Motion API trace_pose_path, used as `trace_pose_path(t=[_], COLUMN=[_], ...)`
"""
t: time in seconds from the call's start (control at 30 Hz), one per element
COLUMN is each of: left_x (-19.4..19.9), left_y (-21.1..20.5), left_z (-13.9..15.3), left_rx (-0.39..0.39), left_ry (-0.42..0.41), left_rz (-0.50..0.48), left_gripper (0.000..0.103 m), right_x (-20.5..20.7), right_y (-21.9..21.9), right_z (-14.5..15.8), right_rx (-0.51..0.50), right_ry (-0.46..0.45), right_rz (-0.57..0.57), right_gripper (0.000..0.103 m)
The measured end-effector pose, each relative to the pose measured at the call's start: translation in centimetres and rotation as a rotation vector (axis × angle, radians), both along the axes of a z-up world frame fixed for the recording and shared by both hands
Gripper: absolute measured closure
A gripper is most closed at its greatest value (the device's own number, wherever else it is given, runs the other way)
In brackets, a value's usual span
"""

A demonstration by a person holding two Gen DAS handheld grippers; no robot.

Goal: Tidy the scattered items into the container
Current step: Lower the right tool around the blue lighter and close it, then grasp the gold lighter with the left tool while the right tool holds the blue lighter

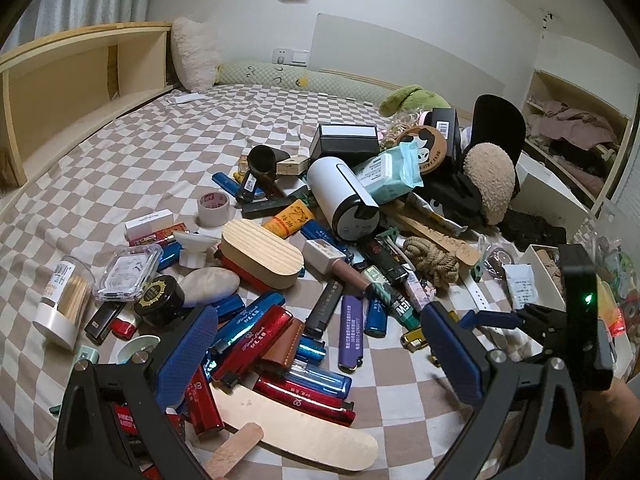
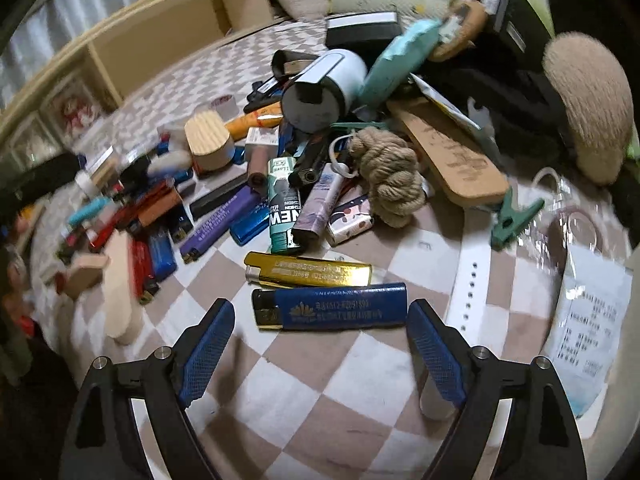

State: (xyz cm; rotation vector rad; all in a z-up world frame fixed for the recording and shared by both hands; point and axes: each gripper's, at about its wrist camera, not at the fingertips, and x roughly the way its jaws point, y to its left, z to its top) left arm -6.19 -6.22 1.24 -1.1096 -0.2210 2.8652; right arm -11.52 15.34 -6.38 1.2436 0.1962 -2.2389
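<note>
A pile of scattered items covers the checked bedsheet (image 1: 152, 152): several lighters, a white cylinder (image 1: 344, 196), a wooden oval box (image 1: 262, 252) and a rope knot (image 1: 434, 258). My left gripper (image 1: 320, 354) is open above red and blue lighters (image 1: 256, 332), holding nothing. My right gripper (image 2: 322, 352) is open too, low over the sheet. A dark blue lighter (image 2: 332, 306) lies crosswise just beyond its fingertips, with a gold lighter (image 2: 308, 270) behind it. A white open box (image 1: 536, 276) sits at the right, beside the right gripper's body (image 1: 580, 308).
A wooden headboard shelf (image 1: 80, 76) runs along the left, and pillows (image 1: 196, 56) lie at the far end. A black chair (image 1: 500, 128) and a shelf of clothes (image 1: 572, 128) stand at the right. A white strap (image 2: 472, 280) and a paper packet (image 2: 588, 320) lie right of the right gripper.
</note>
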Motion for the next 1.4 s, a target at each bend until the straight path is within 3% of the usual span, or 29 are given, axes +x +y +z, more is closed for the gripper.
trace_pose_path(t=[0.1,0.33,0.4,0.57,0.87,0.97,1.1,1.17,1.23,1.4], left_x=[0.0,-0.1,-0.1,-0.1,-0.4,-0.6,-1.1,-1.7,-2.2,-3.7], left_y=[0.4,1.4,1.7,2.4,5.0,6.3,8.2,9.2,10.2,12.1], left_z=[-0.1,-0.3,-0.5,-1.0,-2.5,-3.1,-3.9,-4.2,-4.5,-6.3], left_rx=[-0.009,-0.025,-0.019,0.007,0.065,0.079,0.075,0.064,0.053,0.061], left_ry=[-0.002,-0.010,-0.015,-0.037,-0.085,-0.104,-0.130,-0.148,-0.167,-0.233], left_rz=[-0.013,-0.044,-0.055,-0.070,-0.065,-0.060,-0.048,-0.037,-0.027,0.030], left_gripper=[0.001,0.001,0.001,0.001,0.002,0.010,0.011,0.025,0.031,0.031], right_x=[0.2,0.0,-0.1,-0.1,-0.1,-0.3,-0.7,-0.8,-1.0,-1.1], right_y=[-0.7,-0.6,-0.6,-0.6,3.0,5.1,8.3,9.3,10.5,11.5], right_z=[-0.1,-0.3,-0.4,-0.5,2.0,2.8,4.3,4.9,5.3,5.6], right_rx=[0.067,0.090,0.096,0.105,0.058,0.023,-0.046,-0.073,-0.109,-0.147], right_ry=[0.048,0.051,0.052,0.047,0.029,0.021,0.027,0.033,0.035,0.032], right_rz=[0.031,0.041,0.044,0.040,-0.116,-0.184,-0.282,-0.316,-0.352,-0.375], right_gripper=[0.015,0.015,0.020,0.020,0.020,0.020,0.020,0.020,0.020,0.020])
